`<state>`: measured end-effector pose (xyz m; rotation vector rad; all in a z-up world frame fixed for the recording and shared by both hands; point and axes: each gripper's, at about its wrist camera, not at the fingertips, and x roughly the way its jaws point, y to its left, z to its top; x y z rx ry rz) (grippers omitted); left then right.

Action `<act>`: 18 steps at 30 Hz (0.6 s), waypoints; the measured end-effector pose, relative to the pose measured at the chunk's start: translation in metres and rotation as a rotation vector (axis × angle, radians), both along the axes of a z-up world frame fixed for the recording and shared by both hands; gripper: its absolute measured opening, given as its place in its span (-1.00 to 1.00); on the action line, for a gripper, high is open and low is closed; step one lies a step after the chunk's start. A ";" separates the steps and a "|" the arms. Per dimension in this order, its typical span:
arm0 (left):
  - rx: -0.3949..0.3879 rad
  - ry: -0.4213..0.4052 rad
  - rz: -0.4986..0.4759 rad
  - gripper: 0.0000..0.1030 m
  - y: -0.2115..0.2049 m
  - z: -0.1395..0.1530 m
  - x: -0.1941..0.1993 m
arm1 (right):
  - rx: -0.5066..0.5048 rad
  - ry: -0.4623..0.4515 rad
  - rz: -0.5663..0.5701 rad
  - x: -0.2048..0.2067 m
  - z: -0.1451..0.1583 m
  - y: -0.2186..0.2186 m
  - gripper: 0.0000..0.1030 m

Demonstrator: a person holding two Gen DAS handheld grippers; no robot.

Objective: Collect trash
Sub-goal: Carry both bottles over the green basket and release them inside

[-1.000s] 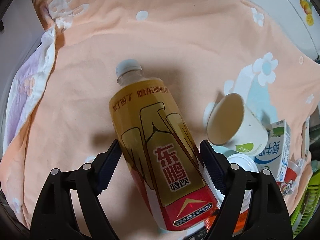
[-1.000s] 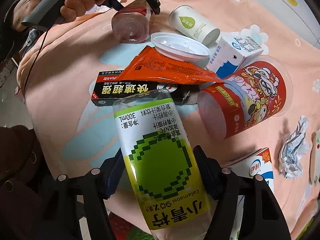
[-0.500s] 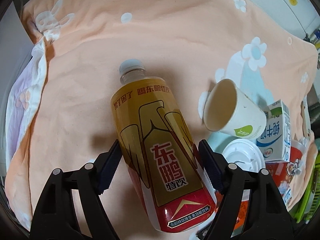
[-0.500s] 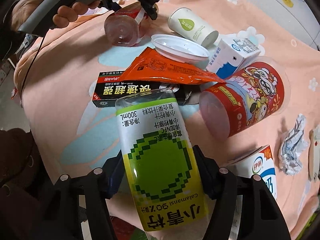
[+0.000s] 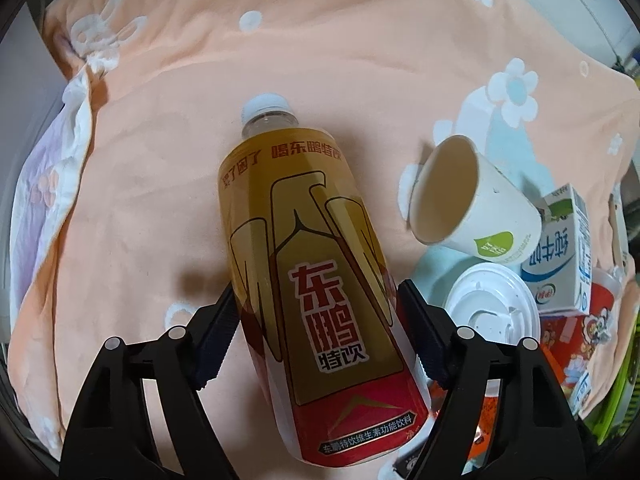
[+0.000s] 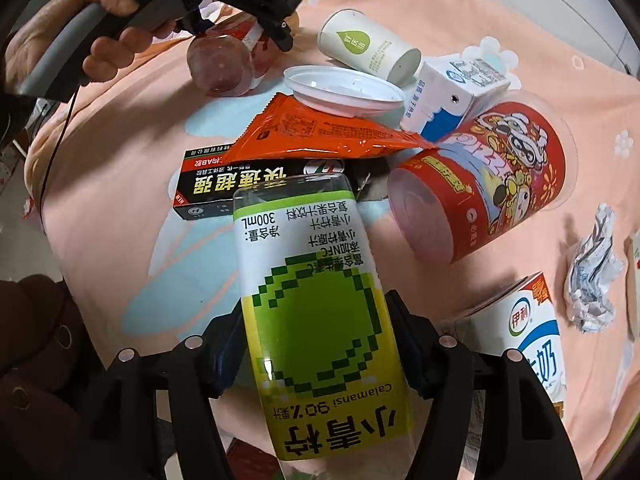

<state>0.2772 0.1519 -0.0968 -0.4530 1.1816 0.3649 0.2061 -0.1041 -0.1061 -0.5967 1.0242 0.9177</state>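
My left gripper [image 5: 316,332] is shut on a yellow and red energy drink bottle [image 5: 308,264] with a white cap, held above the peach blanket [image 5: 320,80]. The right wrist view shows that bottle's base [image 6: 224,64] under the left gripper's black body [image 6: 236,4]. My right gripper [image 6: 316,344] is shut on a green and yellow juice bottle [image 6: 316,300], base pointing away, above the trash pile.
On the blanket lie a white paper cup [image 6: 368,48], a white plastic lid [image 6: 344,90], an orange wrapper [image 6: 320,132], a black box [image 6: 248,188], a red printed cup [image 6: 480,184], milk cartons [image 6: 452,96] [image 6: 532,332] and crumpled paper [image 6: 592,276].
The left gripper has lifted its bottle and drawn back a little, bringing more of the pile into its view. The right gripper holds its bottle nearly still.
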 end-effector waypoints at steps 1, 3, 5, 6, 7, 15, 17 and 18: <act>-0.002 -0.006 -0.008 0.46 0.000 0.001 -0.002 | 0.007 0.009 -0.006 0.001 0.000 0.000 0.21; -0.003 -0.021 -0.025 0.43 0.004 0.006 -0.014 | 0.007 -0.002 -0.008 -0.001 0.001 0.000 0.16; -0.003 -0.046 -0.047 0.41 0.005 0.012 -0.024 | 0.009 -0.027 -0.010 -0.005 0.003 0.001 0.14; -0.003 -0.057 -0.056 0.41 0.005 0.015 -0.027 | 0.015 -0.036 -0.015 -0.007 0.005 0.001 0.13; -0.002 -0.070 -0.067 0.40 0.005 0.019 -0.032 | 0.022 -0.043 -0.021 -0.008 0.006 0.001 0.12; -0.067 -0.174 -0.177 0.39 0.002 0.047 -0.068 | 0.101 -0.103 -0.113 -0.032 0.025 -0.012 0.08; -0.083 -0.198 -0.208 0.39 -0.009 0.052 -0.070 | 0.124 -0.122 -0.138 -0.039 0.030 -0.017 0.07; -0.095 -0.215 -0.232 0.39 -0.012 0.057 -0.077 | 0.132 -0.133 -0.150 -0.044 0.033 -0.019 0.07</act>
